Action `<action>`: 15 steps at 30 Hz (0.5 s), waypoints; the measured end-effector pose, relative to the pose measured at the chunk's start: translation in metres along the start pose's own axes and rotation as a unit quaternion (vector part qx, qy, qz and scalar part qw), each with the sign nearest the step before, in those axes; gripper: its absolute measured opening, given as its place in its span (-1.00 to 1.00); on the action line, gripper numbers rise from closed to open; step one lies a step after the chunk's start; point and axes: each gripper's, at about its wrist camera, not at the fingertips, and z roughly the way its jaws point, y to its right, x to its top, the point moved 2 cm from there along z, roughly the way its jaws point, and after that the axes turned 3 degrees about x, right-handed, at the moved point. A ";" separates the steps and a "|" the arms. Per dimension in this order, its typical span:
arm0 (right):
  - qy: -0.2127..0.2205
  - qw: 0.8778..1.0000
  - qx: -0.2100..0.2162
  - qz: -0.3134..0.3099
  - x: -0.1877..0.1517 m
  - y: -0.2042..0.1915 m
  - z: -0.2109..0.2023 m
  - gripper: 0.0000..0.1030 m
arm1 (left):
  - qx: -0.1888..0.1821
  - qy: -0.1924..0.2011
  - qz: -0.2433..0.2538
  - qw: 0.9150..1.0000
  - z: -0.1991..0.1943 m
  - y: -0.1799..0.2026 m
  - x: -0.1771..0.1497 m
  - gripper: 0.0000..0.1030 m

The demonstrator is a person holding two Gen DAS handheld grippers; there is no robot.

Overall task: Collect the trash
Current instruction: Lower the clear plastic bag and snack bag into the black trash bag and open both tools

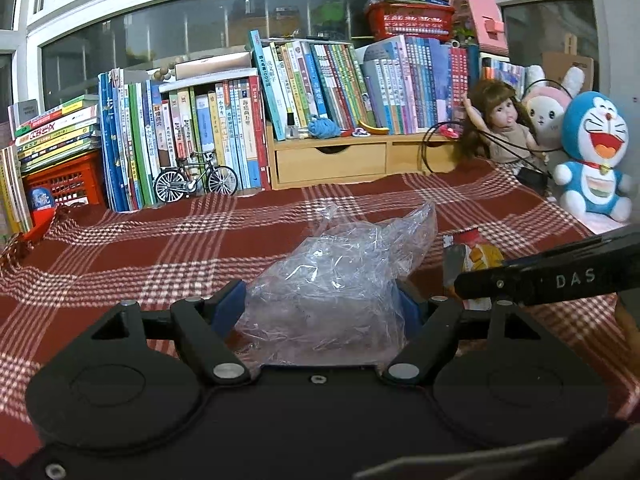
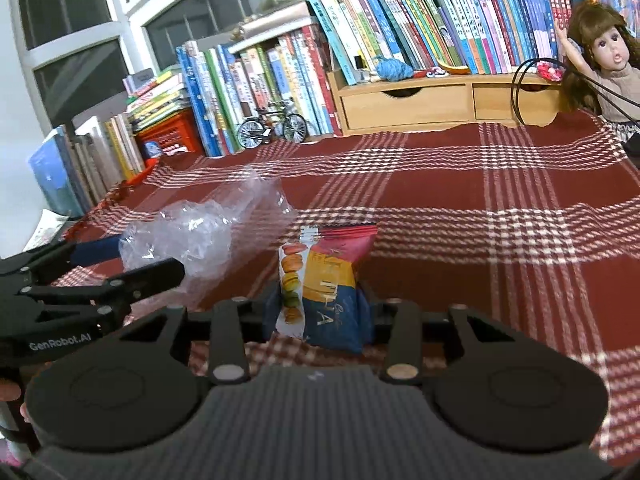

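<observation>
A crumpled clear plastic bag (image 1: 340,276) fills the space between the blue pads of my left gripper (image 1: 320,312), which is shut on it; the same clear bag (image 2: 192,236) shows at the left of the right wrist view, with the left gripper (image 2: 116,264) coming in from the left edge. A snack wrapper (image 2: 324,292), red, yellow and blue with macaron pictures, stands upright in my right gripper (image 2: 320,312), which is shut on it. That wrapper (image 1: 476,260) also peeks out behind the right gripper's black finger (image 1: 560,276) in the left wrist view.
A red plaid cloth (image 2: 500,220) covers the table. Rows of books (image 1: 320,88), a wooden drawer shelf (image 1: 352,160), a model bicycle (image 1: 196,182) and red crates (image 1: 66,184) line the back. A doll (image 1: 504,120) and plush toys (image 1: 592,156) sit at the right.
</observation>
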 end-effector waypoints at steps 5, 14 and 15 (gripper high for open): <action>0.002 1.000 0.016 -0.004 -0.017 -0.009 -0.025 -0.11 | -0.013 -0.009 -0.006 1.000 -0.022 0.002 -0.013 0.45; -0.004 0.999 0.032 -0.014 -0.048 -0.024 -0.056 -0.10 | -0.012 -0.022 -0.005 1.000 -0.061 0.010 -0.041 0.45; -0.004 0.999 0.033 -0.016 -0.051 -0.025 -0.058 -0.10 | -0.014 -0.023 -0.007 1.000 -0.065 0.010 -0.044 0.45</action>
